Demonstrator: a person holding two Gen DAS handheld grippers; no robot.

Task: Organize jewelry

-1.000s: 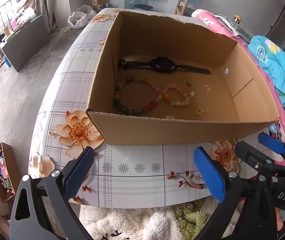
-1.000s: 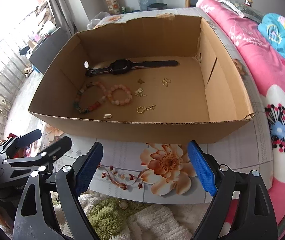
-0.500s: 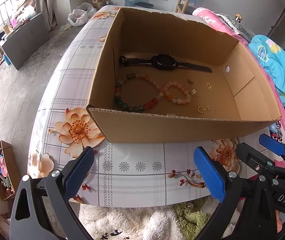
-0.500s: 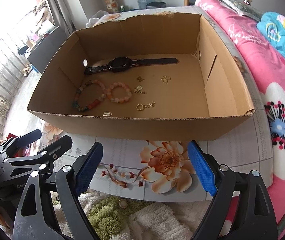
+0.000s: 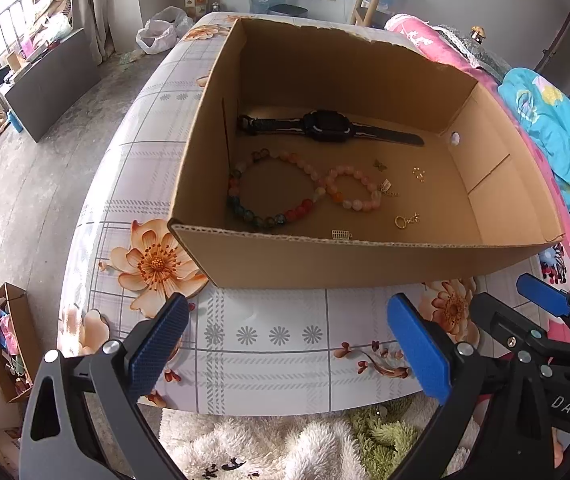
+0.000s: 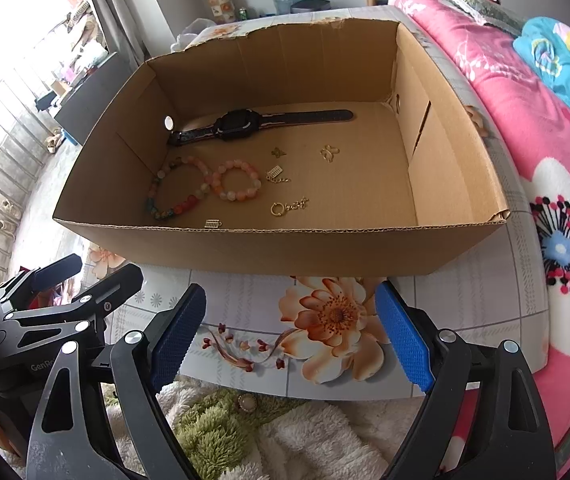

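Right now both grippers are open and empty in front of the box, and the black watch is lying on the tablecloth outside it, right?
Not quite. The watch lies inside the box, near its far wall, as the left wrist view shows. The left gripper and right gripper are open and empty.

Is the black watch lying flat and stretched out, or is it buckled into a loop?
Stretched out flat. The black watch lies along the back of the cardboard box, both strap ends pointing apart, unbuckled.
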